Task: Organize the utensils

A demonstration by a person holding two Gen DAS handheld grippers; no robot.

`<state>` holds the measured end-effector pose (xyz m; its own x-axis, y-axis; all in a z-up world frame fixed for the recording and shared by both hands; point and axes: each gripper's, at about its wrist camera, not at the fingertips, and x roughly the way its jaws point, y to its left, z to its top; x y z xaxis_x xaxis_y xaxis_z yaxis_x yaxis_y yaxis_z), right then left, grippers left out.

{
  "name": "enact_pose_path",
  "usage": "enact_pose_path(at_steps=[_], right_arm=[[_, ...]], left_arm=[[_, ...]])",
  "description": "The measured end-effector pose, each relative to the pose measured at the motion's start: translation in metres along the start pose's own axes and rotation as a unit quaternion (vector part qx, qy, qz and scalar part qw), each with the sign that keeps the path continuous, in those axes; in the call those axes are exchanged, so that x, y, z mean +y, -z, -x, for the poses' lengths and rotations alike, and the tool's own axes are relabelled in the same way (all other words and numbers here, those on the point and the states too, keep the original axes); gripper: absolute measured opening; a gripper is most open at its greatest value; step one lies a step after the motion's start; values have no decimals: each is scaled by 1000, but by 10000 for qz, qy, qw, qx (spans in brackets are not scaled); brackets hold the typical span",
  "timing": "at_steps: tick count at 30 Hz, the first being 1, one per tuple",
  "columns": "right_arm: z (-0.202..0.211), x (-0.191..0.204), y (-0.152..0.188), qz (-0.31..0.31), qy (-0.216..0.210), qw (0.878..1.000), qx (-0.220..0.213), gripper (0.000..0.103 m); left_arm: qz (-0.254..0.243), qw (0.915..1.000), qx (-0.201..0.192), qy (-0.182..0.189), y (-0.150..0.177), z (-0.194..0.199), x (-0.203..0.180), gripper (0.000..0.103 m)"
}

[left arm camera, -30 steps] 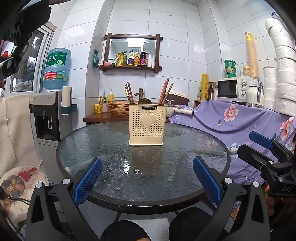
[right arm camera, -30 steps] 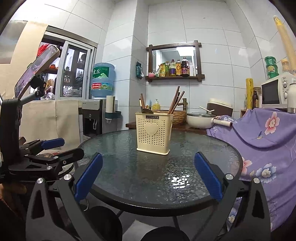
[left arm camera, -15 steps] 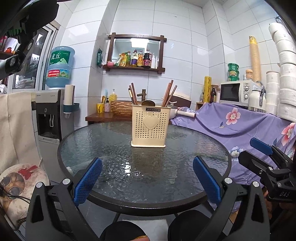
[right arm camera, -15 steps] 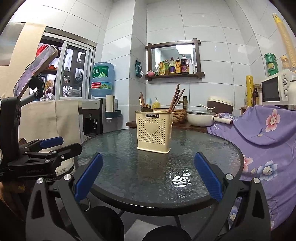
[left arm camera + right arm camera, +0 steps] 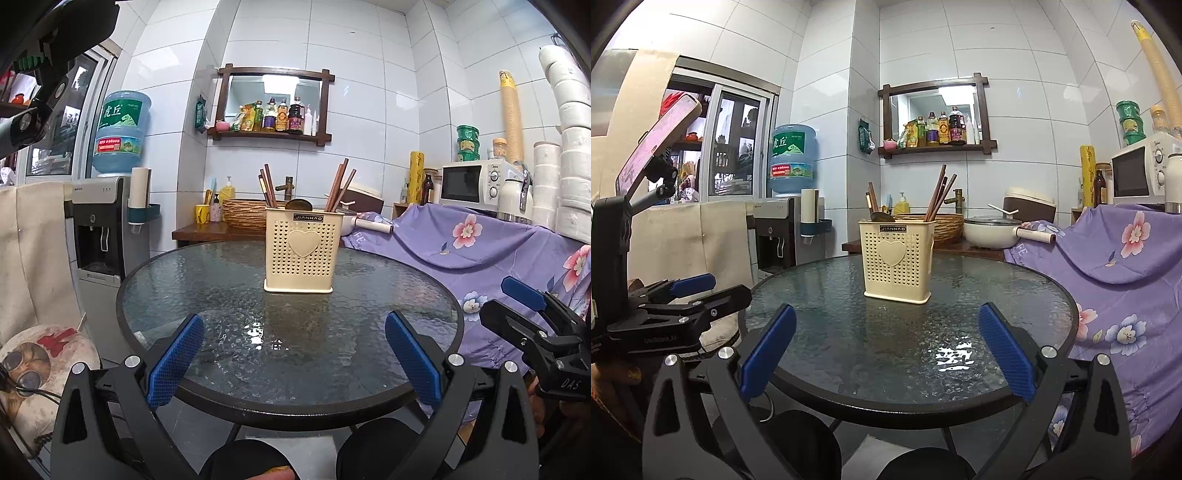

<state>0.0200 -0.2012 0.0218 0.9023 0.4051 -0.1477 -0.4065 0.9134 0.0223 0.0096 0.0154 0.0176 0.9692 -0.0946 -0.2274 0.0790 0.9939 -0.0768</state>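
Observation:
A cream perforated utensil holder (image 5: pixel 300 249) with a heart on its front stands upright on the round glass table (image 5: pixel 207 295). It also shows in the right wrist view (image 5: pixel 897 258). Brown chopsticks (image 5: pixel 338 186) and a dark spoon (image 5: pixel 297 204) stick out of its top. My left gripper (image 5: pixel 293 354) is open and empty, at the table's near edge. My right gripper (image 5: pixel 886 349) is open and empty, also at the near edge. The right gripper shows in the left wrist view (image 5: pixel 532 306), and the left gripper shows in the right wrist view (image 5: pixel 698 291).
A water dispenser (image 5: pixel 107 221) stands left of the table. A purple floral cloth (image 5: pixel 480 254) covers furniture on the right, with a microwave (image 5: pixel 476 186) above. A wooden counter behind holds a wicker basket (image 5: pixel 243 214) and a white pot (image 5: pixel 993 230).
Both grippers have drawn back and lowered a little, so the table and holder look slightly farther and higher in view. Nothing on the table has moved.

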Motion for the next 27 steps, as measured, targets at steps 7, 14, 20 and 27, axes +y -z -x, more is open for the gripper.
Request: enact_pose_path(at_steps=[7, 14, 20, 27], right_arm=[[0, 0, 0, -14, -5, 10000, 18, 97], [-2, -1, -1, -14, -20, 10000, 31, 97], [-3, -1, -1, -27, -27, 10000, 55, 97], [-4, -1, 0, -42, -32, 10000, 68, 97]], left_arm=[[-12, 10000, 36, -65, 0, -2, 1, 97], [-22, 10000, 41, -63, 1, -1, -1, 97], [-44, 10000, 26, -75, 1, 0, -1, 97], [-45, 10000, 54, -62, 0, -1, -1, 97]])
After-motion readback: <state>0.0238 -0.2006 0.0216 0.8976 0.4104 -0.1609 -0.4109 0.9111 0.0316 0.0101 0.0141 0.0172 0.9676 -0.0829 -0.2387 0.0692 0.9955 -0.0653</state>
